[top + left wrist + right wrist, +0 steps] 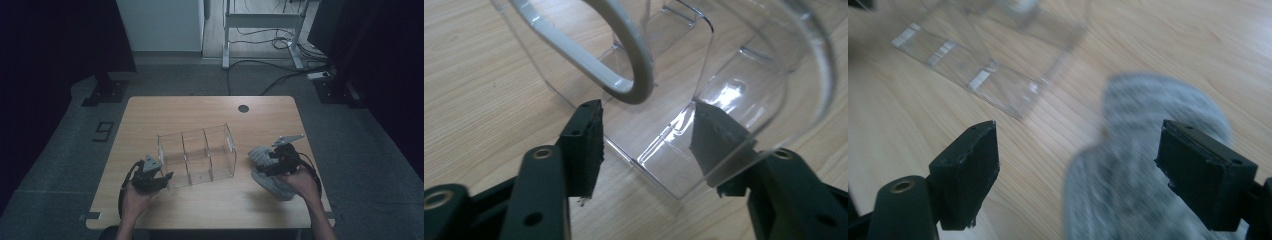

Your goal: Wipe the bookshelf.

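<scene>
A wooden tabletop (pixel 150 210) carries a clear three-compartment organizer box (pixel 197 155) at its middle. Right of the box lies a grey sock (pixel 270 181), under the right gripper (pixel 272 161), whose jaws stand apart over it, gripping nothing. At the box's left end, the left gripper (pixel 646 137) straddles a corner wall, one jaw inside, half open, below the white handle (pixel 624 60).

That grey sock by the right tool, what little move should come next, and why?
Probably slide the right tool a bit sideways so the grey sock sits squarely in the gap, then squeeze. Its jaws stand apart and the sock lies toward one jaw, not yet pinched. The left tool straddles the corner wall of the clear box on the table, which may steady it for dropping the sock in.
</scene>
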`<state>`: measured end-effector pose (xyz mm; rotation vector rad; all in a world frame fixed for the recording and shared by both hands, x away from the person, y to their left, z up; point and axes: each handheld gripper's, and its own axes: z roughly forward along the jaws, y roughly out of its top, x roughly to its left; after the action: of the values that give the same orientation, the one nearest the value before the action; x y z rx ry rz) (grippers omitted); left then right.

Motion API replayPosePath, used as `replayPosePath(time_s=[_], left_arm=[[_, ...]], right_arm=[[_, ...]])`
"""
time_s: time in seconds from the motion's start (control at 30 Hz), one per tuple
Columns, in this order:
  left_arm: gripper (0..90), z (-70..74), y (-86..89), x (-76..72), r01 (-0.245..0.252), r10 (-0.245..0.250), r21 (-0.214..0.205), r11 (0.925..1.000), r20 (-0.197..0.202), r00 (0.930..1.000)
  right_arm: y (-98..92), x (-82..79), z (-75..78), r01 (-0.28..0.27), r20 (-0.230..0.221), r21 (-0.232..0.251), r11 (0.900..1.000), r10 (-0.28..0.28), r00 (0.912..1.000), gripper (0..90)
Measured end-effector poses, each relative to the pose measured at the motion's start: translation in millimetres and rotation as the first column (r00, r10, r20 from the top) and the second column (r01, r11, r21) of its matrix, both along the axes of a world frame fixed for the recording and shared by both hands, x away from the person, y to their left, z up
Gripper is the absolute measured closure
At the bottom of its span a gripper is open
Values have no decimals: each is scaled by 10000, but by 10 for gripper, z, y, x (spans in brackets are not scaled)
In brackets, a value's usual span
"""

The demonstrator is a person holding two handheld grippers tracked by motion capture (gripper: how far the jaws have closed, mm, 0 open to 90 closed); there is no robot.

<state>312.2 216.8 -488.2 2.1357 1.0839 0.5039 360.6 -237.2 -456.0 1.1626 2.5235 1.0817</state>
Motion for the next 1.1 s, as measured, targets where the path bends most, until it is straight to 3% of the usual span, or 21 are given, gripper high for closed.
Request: replayPosePath(time_s=[0.3,0.37,0.53,0.67,0.87,1.1], left_arm=[[629,7,57,99,-505,503,138,9986,141,9986],[659,12,73,122,-601,598,197,9980,145,9981],[738,12,131,155,-912,902,364,9952,288,9955],[785,9,192,151,-1133,1126,263,9932,274,9933],[829,3,266,168,-1184,1183,46,9930,200,9928],[866,3,340,206,-1157,1158,-70,9933,145,9932]], right_arm=[[-170,13,-290,625,-556,-638,9960,-661,9963,179],[-176,21,-335,755,-555,-1132,9907,-822,9951,203],[-193,35,-450,822,-637,-1311,9880,-911,9938,292],[-204,41,-562,922,-778,-2018,9751,-1098,9909,363],[-247,48,-662,972,-962,-2125,9723,-1198,9881,455],[-213,24,-658,1241,-1063,-2269,9660,-1512,9828,590]])
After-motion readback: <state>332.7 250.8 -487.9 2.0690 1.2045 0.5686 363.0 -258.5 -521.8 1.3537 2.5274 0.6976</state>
